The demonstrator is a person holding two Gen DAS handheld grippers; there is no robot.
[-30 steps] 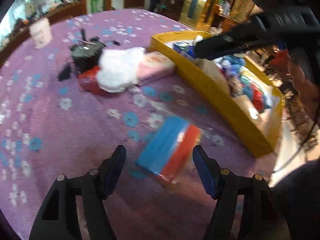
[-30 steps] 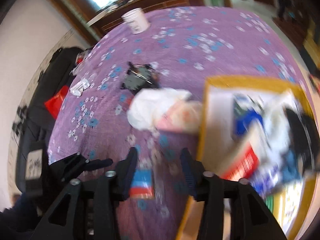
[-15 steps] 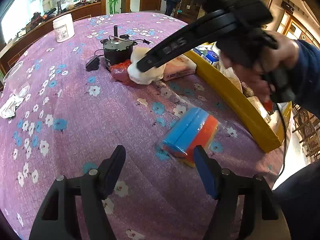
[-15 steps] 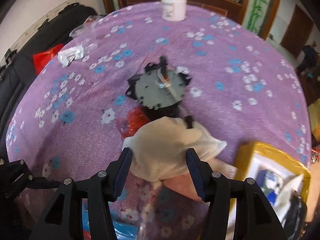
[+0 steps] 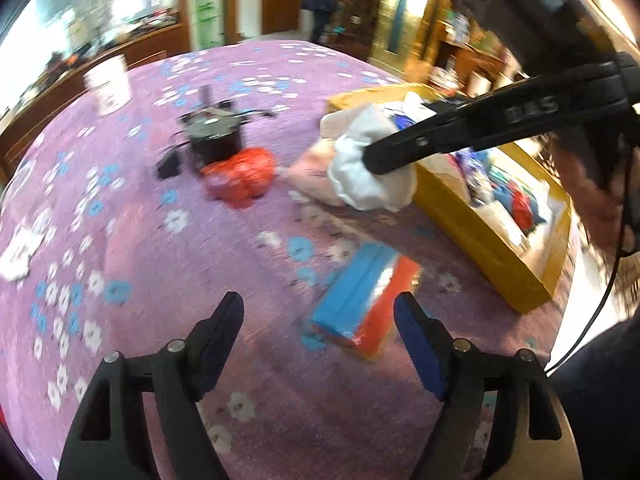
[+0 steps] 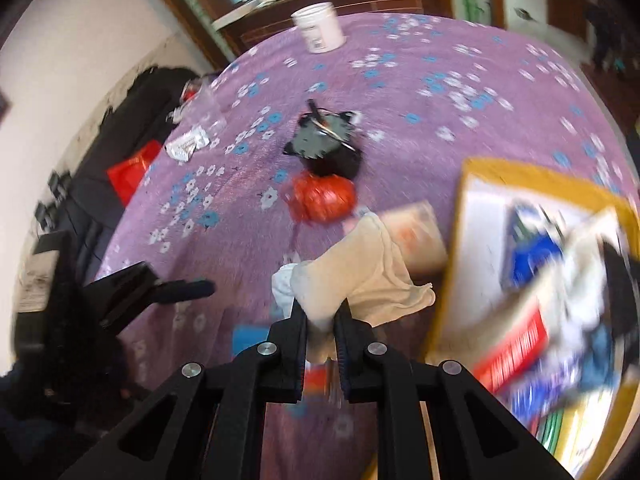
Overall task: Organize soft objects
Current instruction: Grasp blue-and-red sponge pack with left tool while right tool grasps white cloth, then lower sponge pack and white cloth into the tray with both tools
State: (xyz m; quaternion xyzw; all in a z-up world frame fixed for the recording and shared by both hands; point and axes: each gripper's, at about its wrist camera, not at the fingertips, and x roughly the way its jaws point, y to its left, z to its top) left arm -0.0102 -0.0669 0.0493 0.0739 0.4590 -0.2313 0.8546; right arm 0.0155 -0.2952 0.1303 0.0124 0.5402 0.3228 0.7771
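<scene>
My right tool (image 6: 321, 316) is clenched on a cream cloth (image 6: 360, 268), lifted beside the yellow box (image 6: 532, 178). My left tool (image 5: 320, 336) hangs over the purple worktop (image 5: 160, 248), jaws opening, with a blue-and-red pack (image 5: 364, 292) lying untouched between them.

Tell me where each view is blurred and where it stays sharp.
Left wrist view: motion blur smears the floral tablecloth and blue-and-red pack; the left tool stays sharp. Right wrist view: the yellow box contents streak heavily; the right tool looks crisp.
</scene>
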